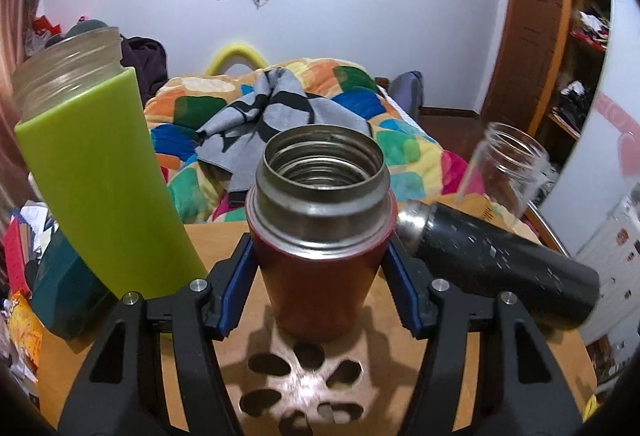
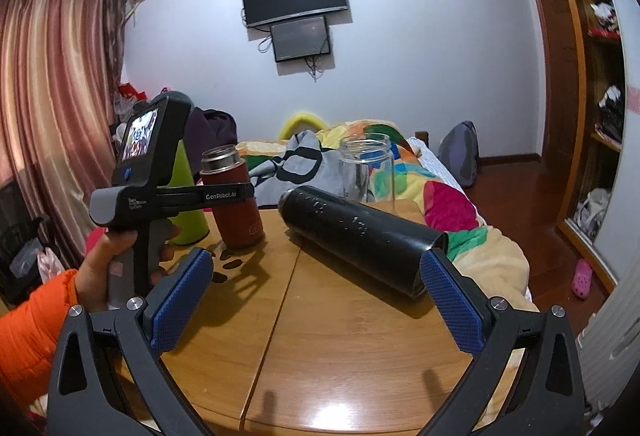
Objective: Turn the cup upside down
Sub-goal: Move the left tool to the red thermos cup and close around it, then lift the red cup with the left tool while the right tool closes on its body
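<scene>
A red steel-rimmed cup (image 1: 320, 236) stands upright, mouth up, on the wooden table (image 1: 520, 364). My left gripper (image 1: 318, 268) has its blue pads on both sides of the cup body, closed on it. In the right wrist view the same cup (image 2: 236, 196) stands at the table's far left with the left gripper's arm across it. My right gripper (image 2: 316, 300) is open and empty above the table, close to the near end of a black bottle (image 2: 360, 232) lying on its side.
A tall green bottle (image 1: 96, 172) stands left of the red cup. A clear glass jar (image 1: 508, 172) stands at the far right, behind the lying black bottle (image 1: 496, 260). A perforated copper coaster (image 1: 300, 388) lies under the left gripper. A bed with a colourful quilt (image 2: 440, 196) lies beyond the table.
</scene>
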`<state>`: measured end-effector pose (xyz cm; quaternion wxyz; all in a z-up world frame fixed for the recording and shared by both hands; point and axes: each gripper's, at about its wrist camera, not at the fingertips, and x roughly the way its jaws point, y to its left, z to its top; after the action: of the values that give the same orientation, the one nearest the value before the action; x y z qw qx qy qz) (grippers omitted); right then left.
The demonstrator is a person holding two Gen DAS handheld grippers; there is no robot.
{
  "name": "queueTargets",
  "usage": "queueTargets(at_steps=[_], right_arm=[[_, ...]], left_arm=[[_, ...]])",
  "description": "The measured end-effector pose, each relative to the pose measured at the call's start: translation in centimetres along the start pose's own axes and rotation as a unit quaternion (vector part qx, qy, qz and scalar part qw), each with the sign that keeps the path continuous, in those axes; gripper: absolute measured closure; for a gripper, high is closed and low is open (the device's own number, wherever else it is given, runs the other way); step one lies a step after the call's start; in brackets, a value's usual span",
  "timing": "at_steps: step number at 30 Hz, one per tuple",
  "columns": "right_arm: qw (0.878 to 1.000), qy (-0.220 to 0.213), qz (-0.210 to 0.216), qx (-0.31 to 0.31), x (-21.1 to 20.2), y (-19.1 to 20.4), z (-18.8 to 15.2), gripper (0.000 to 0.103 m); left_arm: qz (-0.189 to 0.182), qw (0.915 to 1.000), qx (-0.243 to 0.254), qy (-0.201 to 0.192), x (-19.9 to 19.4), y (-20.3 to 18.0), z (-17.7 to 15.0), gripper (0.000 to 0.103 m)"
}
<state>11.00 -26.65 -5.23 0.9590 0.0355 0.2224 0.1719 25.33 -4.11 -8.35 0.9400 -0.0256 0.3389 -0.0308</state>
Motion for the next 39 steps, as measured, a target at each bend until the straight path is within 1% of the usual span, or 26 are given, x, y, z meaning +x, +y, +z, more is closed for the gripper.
queueTargets(at_steps=[6, 12, 16, 20, 22, 24, 25, 27, 32, 35, 39], right_arm=[[1.0, 0.0, 0.017, -0.024, 0.2, 1.2, -0.7, 0.0], [0.998, 0.009, 0.042, -0.04, 0.8, 2.5, -1.7, 0.0], [0.996, 0.027, 0.066, -0.045, 1.8, 3.1, -2.7, 0.0], [0.992, 0.056, 0.104, -0.052, 3.0, 3.9, -4.1, 0.001], [0.989, 0.068, 0.114, -0.062, 3.5, 4.8, -4.6, 0.005], [0.986, 0.081, 0.121, -0.075, 4.2, 5.5, -4.8, 0.015], [0.985, 0.088, 0.126, -0.079, 4.6, 5.7, -4.9, 0.017], [0.982, 0.101, 0.138, -0.078, 5.4, 6.1, -5.0, 0.025], [0.976, 0.124, 0.168, -0.063, 7.0, 6.4, -4.9, 0.04], [0.975, 0.128, 0.172, -0.063, 7.7, 6.7, -4.9, 0.04], [0.975, 0.125, 0.172, -0.068, 7.7, 6.9, -5.0, 0.04]], left_arm=[[-0.041, 0.9986, 0.033, 0.009, -2.7, -0.4, -1.8, 0.042], [-0.089, 0.9938, 0.063, 0.02, -6.4, -0.8, -4.2, 0.042], [-0.132, 0.9885, 0.064, 0.037, -8.6, -0.8, -5.2, 0.042], [-0.188, 0.979, 0.049, 0.063, -9.7, -0.6, -5.8, 0.042], [-0.211, 0.9737, 0.041, 0.075, -10.1, -0.6, -6.1, 0.042], [-0.223, 0.9706, 0.038, 0.082, -10.5, -0.8, -6.3, 0.042], [-0.228, 0.9693, 0.036, 0.084, -10.7, -0.9, -6.5, 0.042], [-0.241, 0.9658, 0.028, 0.092, -10.7, -0.7, -6.5, 0.042], [-0.275, 0.9557, -0.008, 0.105, -10.7, 0.6, -6.8, 0.042], [-0.284, 0.9523, -0.027, 0.107, -10.5, 1.4, -6.8, 0.042], [-0.294, 0.9485, -0.05, 0.107, -10.2, 2.5, -7.0, 0.042]])
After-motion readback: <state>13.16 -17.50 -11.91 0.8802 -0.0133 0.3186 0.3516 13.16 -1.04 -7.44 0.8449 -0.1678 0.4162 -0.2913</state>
